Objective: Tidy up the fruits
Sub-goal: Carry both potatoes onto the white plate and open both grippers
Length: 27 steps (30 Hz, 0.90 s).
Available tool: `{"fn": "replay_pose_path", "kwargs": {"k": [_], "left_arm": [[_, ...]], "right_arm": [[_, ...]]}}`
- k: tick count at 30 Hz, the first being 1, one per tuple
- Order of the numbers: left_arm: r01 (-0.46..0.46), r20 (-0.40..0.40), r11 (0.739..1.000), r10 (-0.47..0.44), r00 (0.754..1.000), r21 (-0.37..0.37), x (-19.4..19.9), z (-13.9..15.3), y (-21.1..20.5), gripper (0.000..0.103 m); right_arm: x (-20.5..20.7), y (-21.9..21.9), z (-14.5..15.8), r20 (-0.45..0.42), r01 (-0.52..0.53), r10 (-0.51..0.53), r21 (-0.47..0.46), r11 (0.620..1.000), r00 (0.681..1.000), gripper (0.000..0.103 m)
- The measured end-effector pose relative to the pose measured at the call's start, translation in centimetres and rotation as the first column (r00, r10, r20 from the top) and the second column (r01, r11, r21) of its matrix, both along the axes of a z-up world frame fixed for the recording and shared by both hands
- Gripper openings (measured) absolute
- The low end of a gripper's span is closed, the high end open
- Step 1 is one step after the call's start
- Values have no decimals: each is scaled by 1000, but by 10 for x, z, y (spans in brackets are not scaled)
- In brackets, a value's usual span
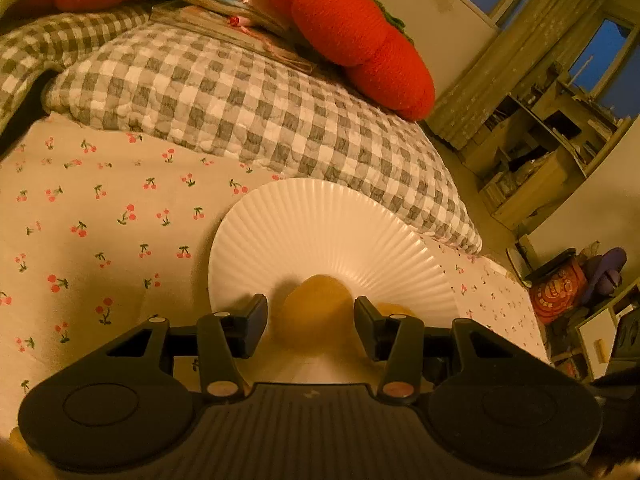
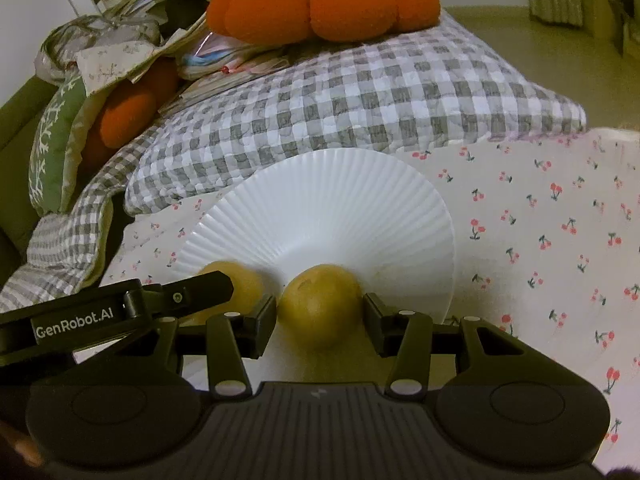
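At the bottom of each wrist view, a pair of black tongs reaches over a ribbed white plate set on a bed dressed in a cherry-print sheet. The right tongs stand spread around a yellow-brown fruit at the plate's near edge, the left pad about touching it and the right pad just clear, so the fruit looks released or not yet gripped rather than pinched. The left tongs are likewise spread, bracketing a second yellow-brown fruit, blurred in that view, with gaps on both sides; in the right wrist view this second fruit sits lower left of centre, partly hidden behind the left tool's arm, just beside the first. Judging from this, the sorting appears well along: both visible fruits sit on or at the near part of the plate, whose far half is bare, and what seems to remain is drawing the tongs away; whether other fruit waits outside the frames cannot be told. Beyond the plate, toward the upper half of the frames, a grey checked quilt lies bunched, topped by orange-red plush cushions and a heap of papers and bedding.
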<state>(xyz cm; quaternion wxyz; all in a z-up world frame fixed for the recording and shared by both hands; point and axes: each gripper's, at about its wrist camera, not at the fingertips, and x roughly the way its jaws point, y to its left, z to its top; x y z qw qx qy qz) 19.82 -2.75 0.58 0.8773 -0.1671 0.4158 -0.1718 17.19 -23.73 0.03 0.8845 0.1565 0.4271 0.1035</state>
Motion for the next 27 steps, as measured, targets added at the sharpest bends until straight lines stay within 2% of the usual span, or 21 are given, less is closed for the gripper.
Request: {"fn": "replay_pose_path", "kwargs": {"k": [3, 5, 9, 11, 20, 24, 27], "left_arm": [[10, 23, 1000, -11, 1000, 15, -3, 7, -1, 39], [8, 37, 1000, -9, 999, 15, -4, 12, -1, 40], [-1, 48, 1000, 0, 999, 27, -8, 22, 1, 42], [-3, 62, 998, -1, 998, 55, -12, 27, 1, 43], [-37, 107, 983, 18, 994, 178, -37, 50, 3, 61], [-62, 142, 968, 28, 989, 243, -54, 62, 7, 73], [-70, 171, 953, 19, 985, 295, -67, 69, 10, 77]], "right_arm": [[-4, 1, 9, -2, 11, -11, -34, 999, 1000, 47], [-7, 0, 14, 8, 16, -16, -53, 998, 1000, 55], [-13, -2, 26, 39, 15, -13, -63, 998, 999, 59], [-17, -4, 32, 57, 20, -17, -61, 998, 998, 66], [-42, 0, 61, 150, 7, 7, -94, 996, 989, 80], [-60, 6, 73, 179, -7, 24, -95, 995, 983, 83], [-74, 10, 78, 188, -13, 31, -98, 995, 982, 85]]}}
